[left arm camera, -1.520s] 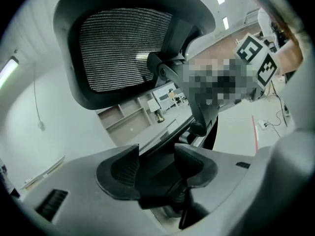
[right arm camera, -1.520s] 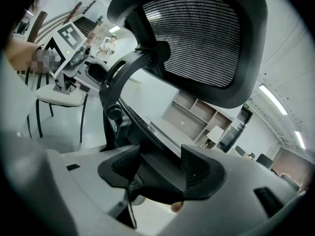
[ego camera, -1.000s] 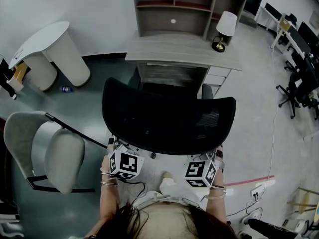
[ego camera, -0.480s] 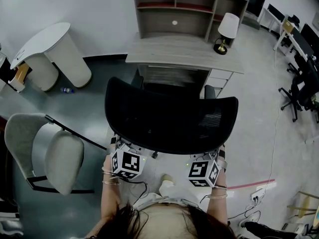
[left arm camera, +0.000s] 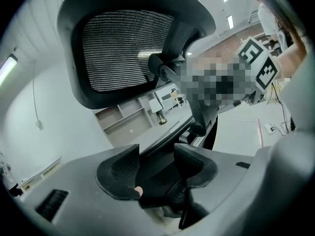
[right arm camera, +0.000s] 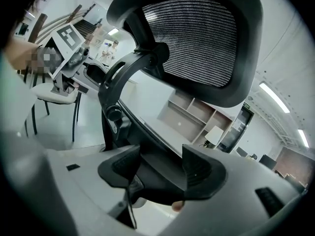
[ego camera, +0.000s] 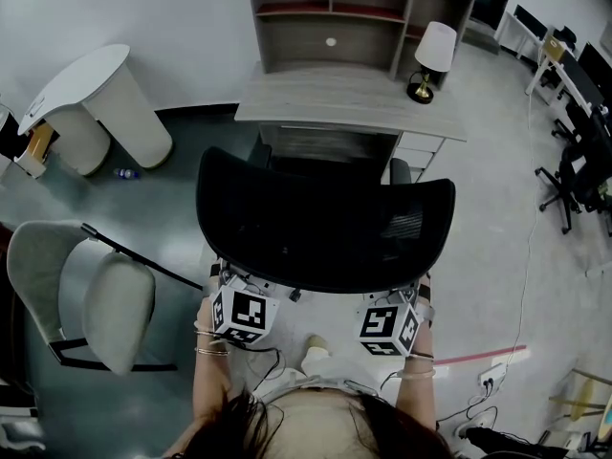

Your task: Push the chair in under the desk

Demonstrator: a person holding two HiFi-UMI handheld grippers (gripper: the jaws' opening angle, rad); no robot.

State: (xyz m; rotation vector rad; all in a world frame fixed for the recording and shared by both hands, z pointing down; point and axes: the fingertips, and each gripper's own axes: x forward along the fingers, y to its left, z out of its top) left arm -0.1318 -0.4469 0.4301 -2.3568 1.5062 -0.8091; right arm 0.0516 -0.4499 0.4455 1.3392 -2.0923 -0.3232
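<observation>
A black office chair with a mesh backrest (ego camera: 325, 223) stands in front of the grey desk (ego camera: 349, 98), its seat partly under the desktop. Both grippers sit at the lower rim of the backrest, the left gripper (ego camera: 239, 306) at the left corner and the right gripper (ego camera: 390, 318) at the right corner. The backrest hides their jaws in the head view. In the left gripper view, the left gripper (left arm camera: 157, 163) has the chair's black frame filling the gap between its pads. The right gripper (right arm camera: 162, 163) holds the frame the same way, with the mesh back (right arm camera: 197, 38) above.
A white lamp (ego camera: 432, 51) stands on the desk's right end, below a shelf hutch (ego camera: 354, 12). A grey shell chair (ego camera: 81, 290) and a white round table (ego camera: 91, 98) are at the left. Office chairs (ego camera: 574, 175) and floor cables (ego camera: 492, 376) lie to the right.
The chair has edged slightly toward the desk, and both grippers have followed at its backrest. Their hold looks the same.
</observation>
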